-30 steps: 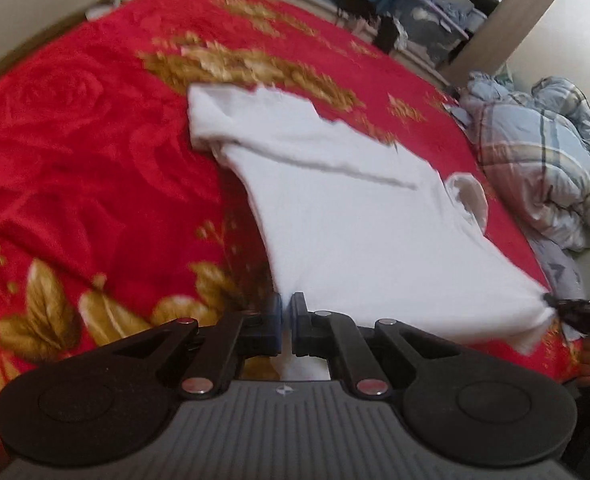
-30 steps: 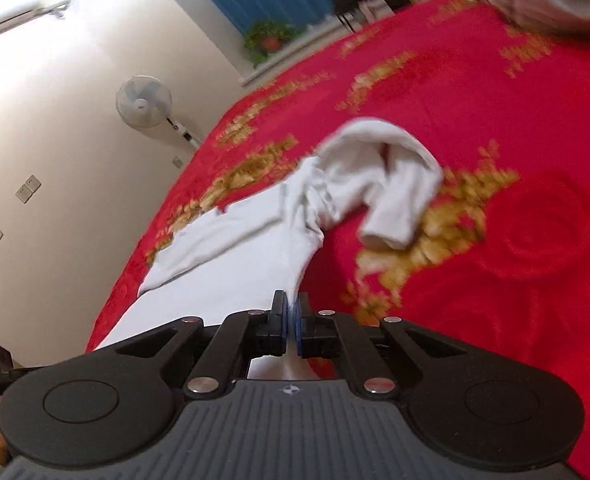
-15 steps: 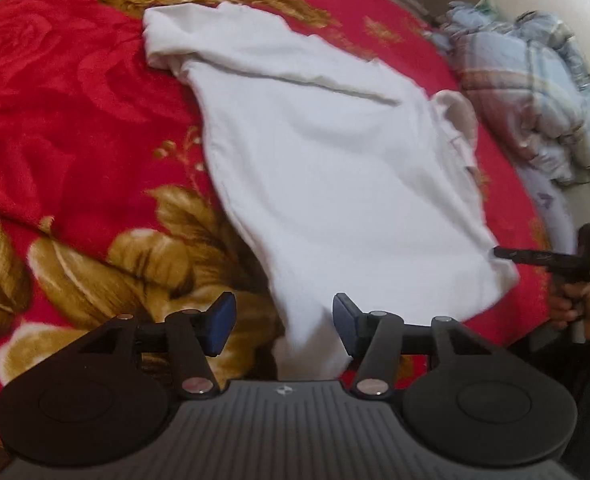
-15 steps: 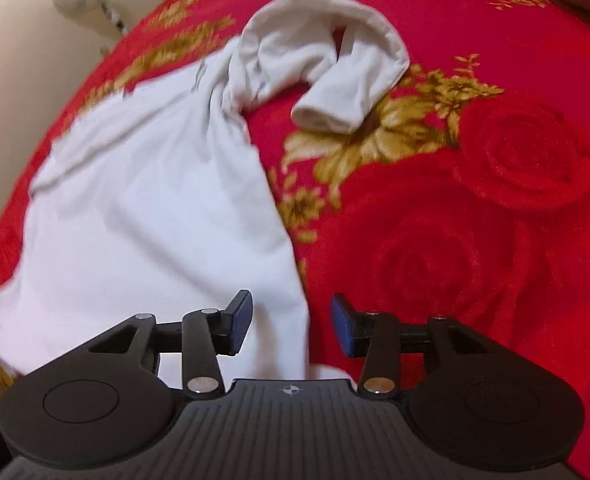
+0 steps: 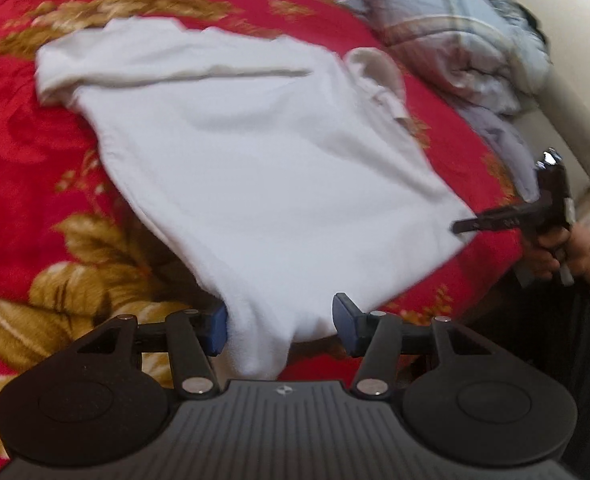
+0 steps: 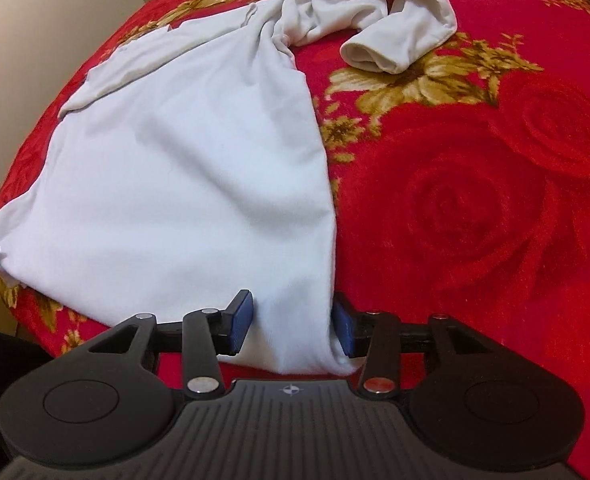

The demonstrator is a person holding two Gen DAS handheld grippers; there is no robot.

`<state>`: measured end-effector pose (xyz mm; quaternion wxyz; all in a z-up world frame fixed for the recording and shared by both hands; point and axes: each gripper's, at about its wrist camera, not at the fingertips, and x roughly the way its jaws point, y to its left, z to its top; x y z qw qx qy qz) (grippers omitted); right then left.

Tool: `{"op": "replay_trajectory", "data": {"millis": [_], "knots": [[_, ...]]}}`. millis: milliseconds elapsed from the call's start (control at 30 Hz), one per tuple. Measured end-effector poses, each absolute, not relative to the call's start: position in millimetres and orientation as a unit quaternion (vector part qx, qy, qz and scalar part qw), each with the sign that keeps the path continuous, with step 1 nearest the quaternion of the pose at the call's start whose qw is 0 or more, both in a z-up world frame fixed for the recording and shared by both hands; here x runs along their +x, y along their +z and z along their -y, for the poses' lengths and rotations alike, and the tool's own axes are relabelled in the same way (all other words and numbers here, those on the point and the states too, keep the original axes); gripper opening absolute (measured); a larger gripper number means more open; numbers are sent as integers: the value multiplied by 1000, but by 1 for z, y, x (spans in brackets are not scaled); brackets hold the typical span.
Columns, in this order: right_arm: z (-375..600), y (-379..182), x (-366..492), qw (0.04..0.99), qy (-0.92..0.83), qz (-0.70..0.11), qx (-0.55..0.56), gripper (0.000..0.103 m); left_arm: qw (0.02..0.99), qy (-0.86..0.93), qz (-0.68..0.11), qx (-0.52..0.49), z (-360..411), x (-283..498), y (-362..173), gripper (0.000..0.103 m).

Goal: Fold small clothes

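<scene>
A small white long-sleeved shirt (image 5: 255, 168) lies spread on the red blanket, hem towards me. My left gripper (image 5: 279, 324) is open, its jaws on either side of one hem corner. My right gripper (image 6: 291, 328) is open around the other hem corner of the shirt (image 6: 183, 176). One sleeve (image 6: 399, 44) lies curled to the upper right in the right wrist view. The other sleeve (image 5: 95, 60) is folded across the top. The right gripper also shows in the left wrist view (image 5: 467, 226), beside the hem corner.
The red blanket with gold flowers (image 6: 495, 200) covers the bed. A plaid blue-grey quilt (image 5: 455, 36) is heaped at the far right of the bed. A cream wall (image 6: 23, 20) borders the bed's left side.
Both grippers have opened and let go of the hem corners. The shirt has come to rest flat on the blanket, and both cameras have tilted down towards it.
</scene>
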<state>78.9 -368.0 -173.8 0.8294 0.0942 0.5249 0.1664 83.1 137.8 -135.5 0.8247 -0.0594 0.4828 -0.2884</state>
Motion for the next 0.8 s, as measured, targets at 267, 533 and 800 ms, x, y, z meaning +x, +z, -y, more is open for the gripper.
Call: {"op": "replay_trajectory", "data": {"millis": [267, 533, 800], "knots": [[413, -120, 74, 857, 224, -378, 268, 8, 861, -307, -352, -201, -200, 75, -86, 7], [405, -166, 114, 840, 91, -486, 223, 13, 824, -171, -512, -171, -191, 113, -146, 8], [390, -171, 113, 844, 88, -497, 179, 31, 830, -179, -507, -149, -183, 114, -155, 44]]}}
